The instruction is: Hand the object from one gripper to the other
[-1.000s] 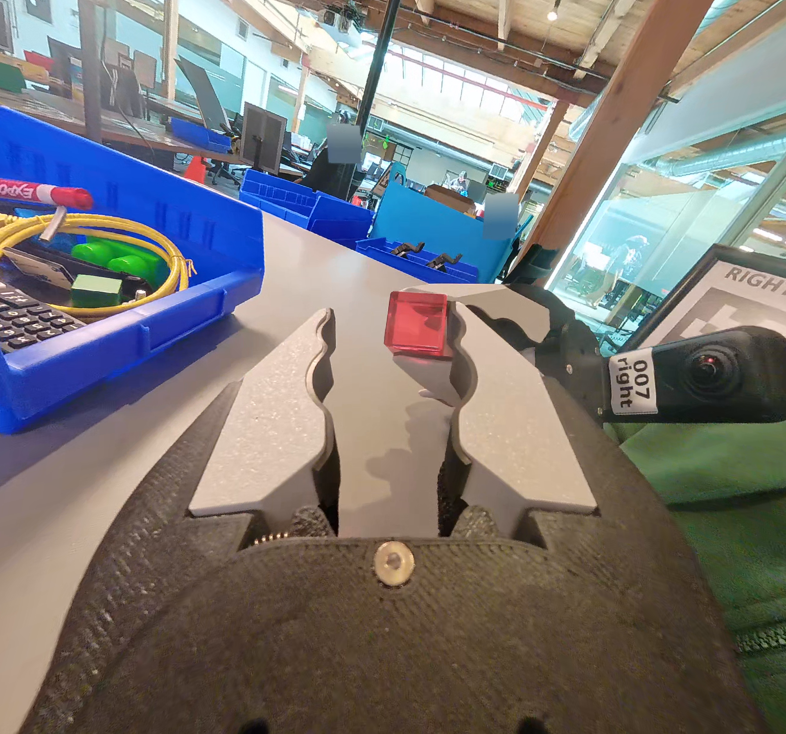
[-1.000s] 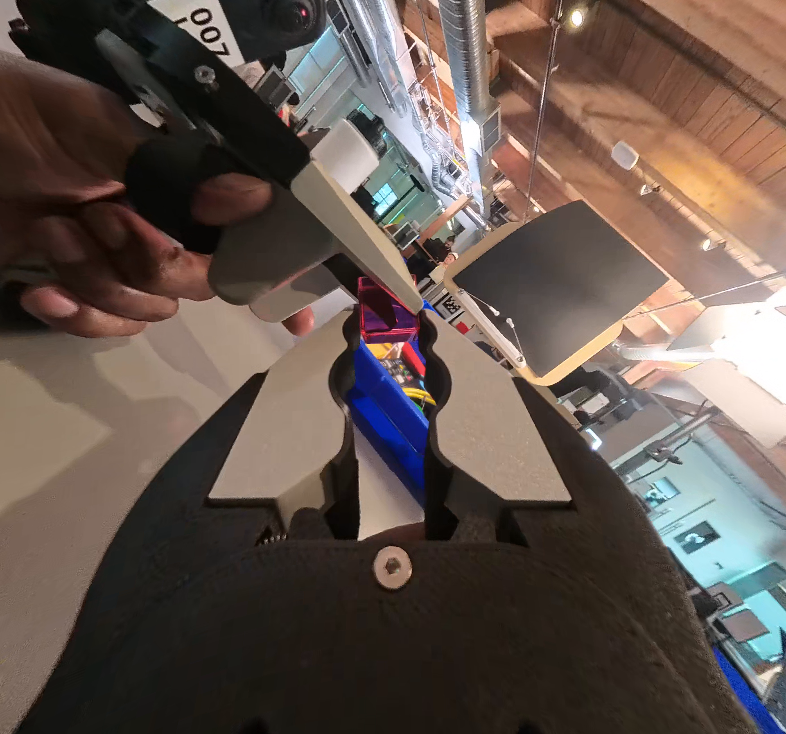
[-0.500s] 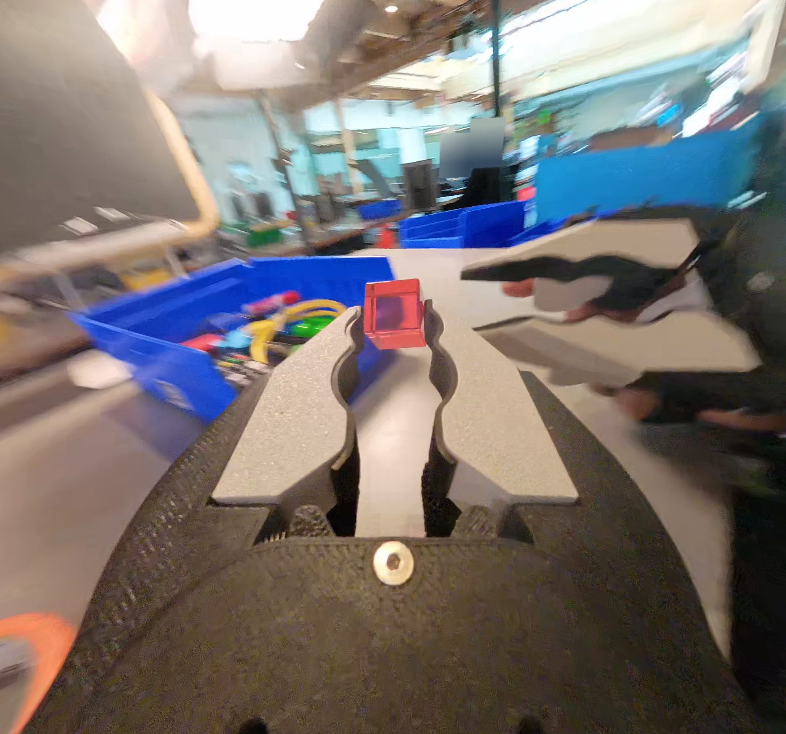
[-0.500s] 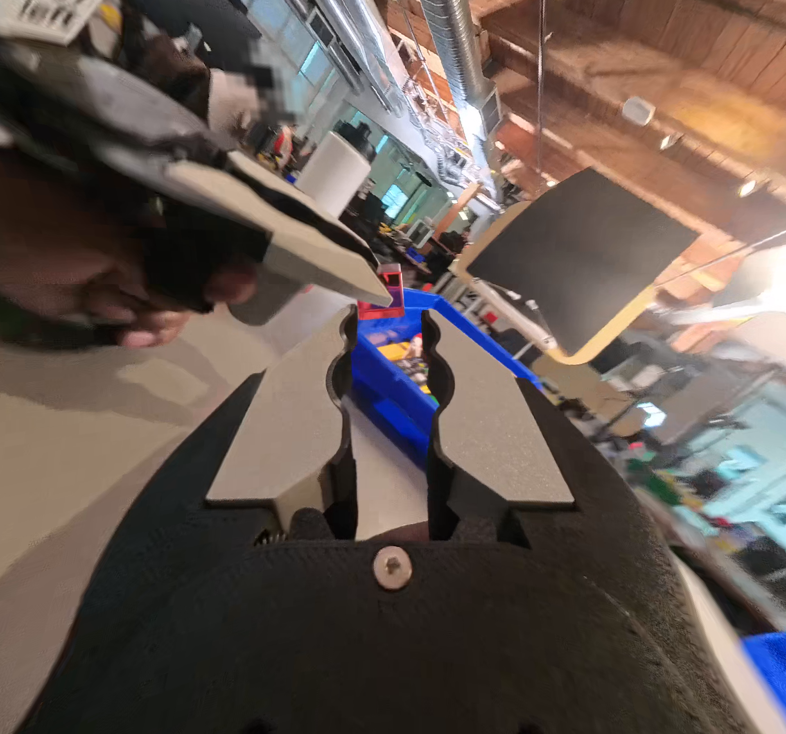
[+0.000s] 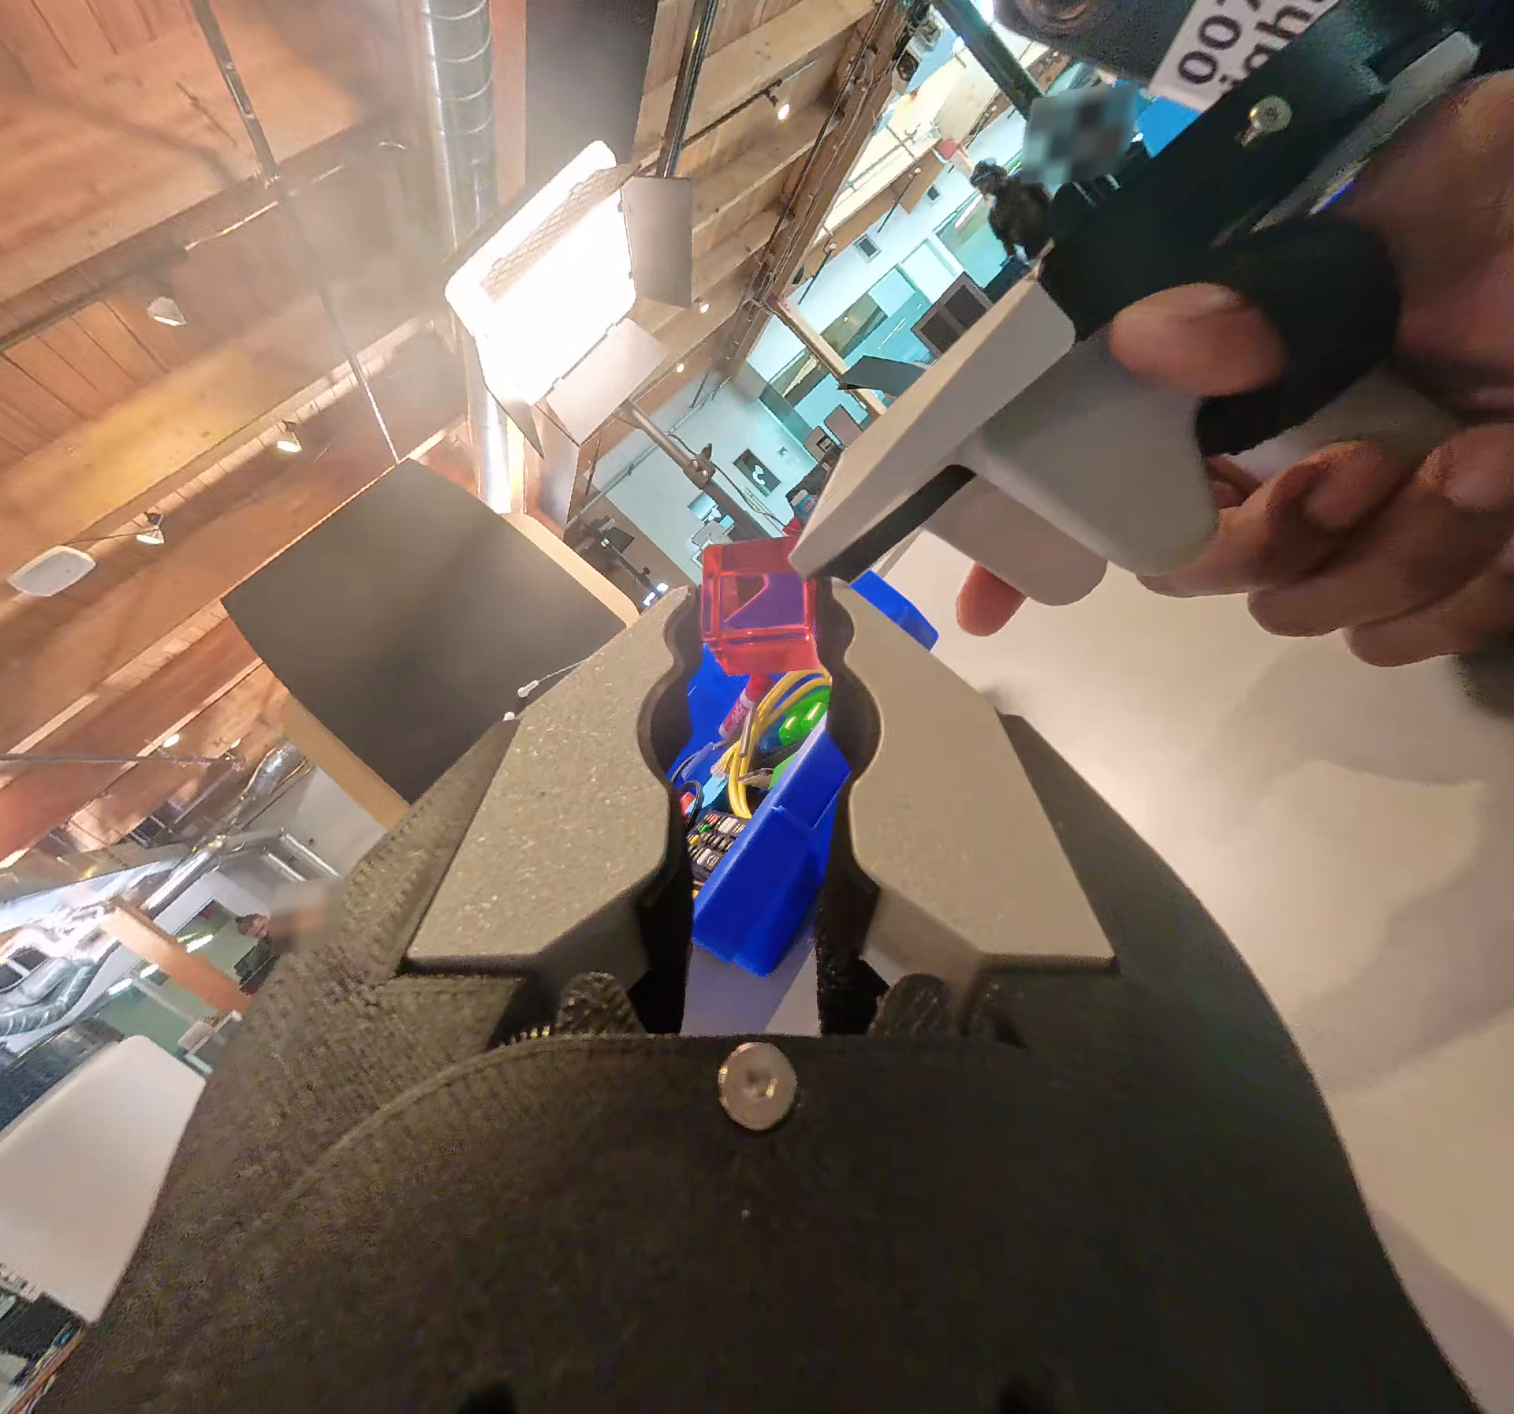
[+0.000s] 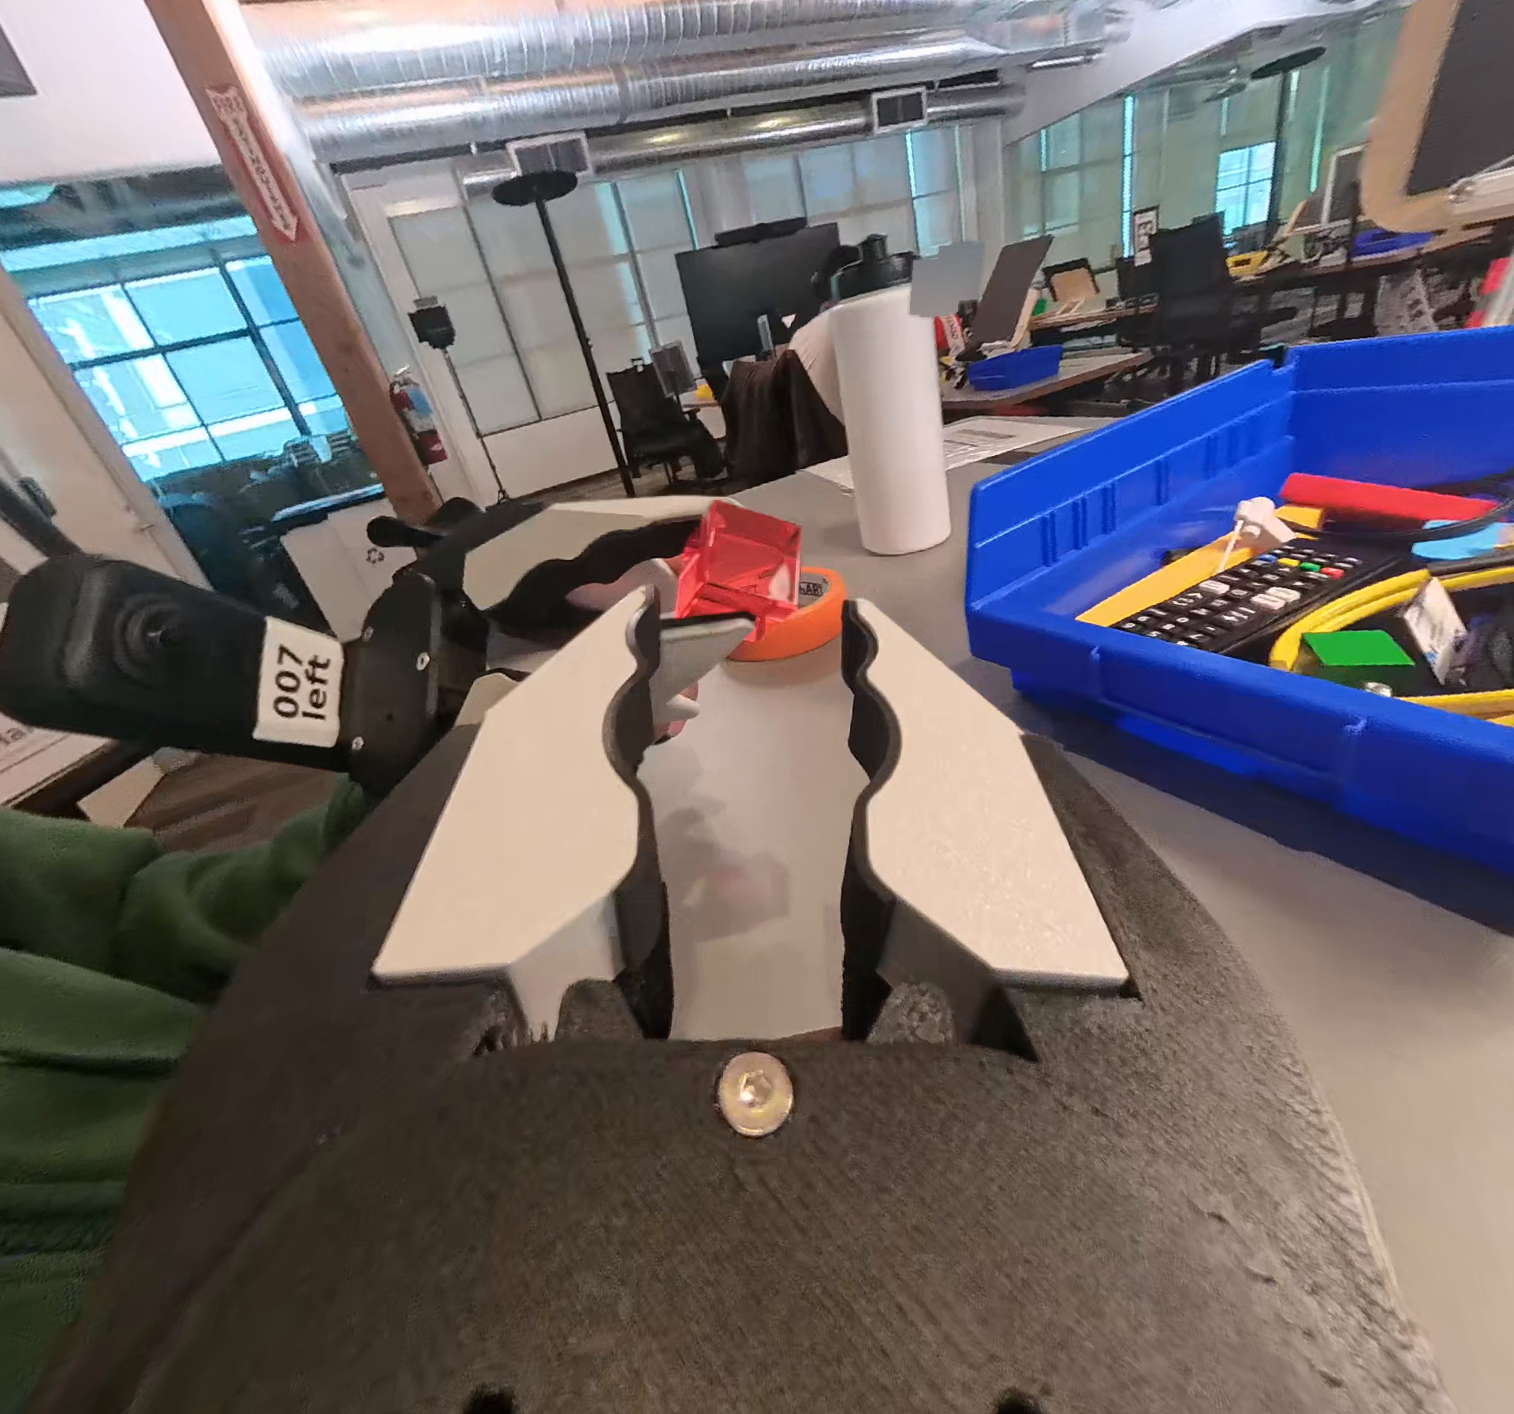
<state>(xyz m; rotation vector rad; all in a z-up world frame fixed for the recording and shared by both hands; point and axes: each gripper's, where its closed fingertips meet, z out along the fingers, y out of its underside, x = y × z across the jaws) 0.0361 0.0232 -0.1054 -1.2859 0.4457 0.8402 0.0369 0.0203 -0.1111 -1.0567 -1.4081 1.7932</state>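
Note:
A red see-through cube sits clamped between the tips of my left gripper, which is tilted upward. In the right wrist view the left gripper reaches in from the left with the cube in it. My right gripper is open and empty, its tips just short of the cube and below it. In the left wrist view the right gripper comes in from the upper right, held by a hand, and its tip is at the cube's upper right corner.
A blue bin with a remote, yellow cable and small items stands on the grey table to the right. An orange tape roll lies behind the cube. A white cylinder stands farther back. A green sleeve is at the left. The tips of both grippers are at nearly the same place.
A second ago the right gripper held the cube and the left was open. The left closed on it, the right let go. Both have since turned, and the right tips are near the cube again.

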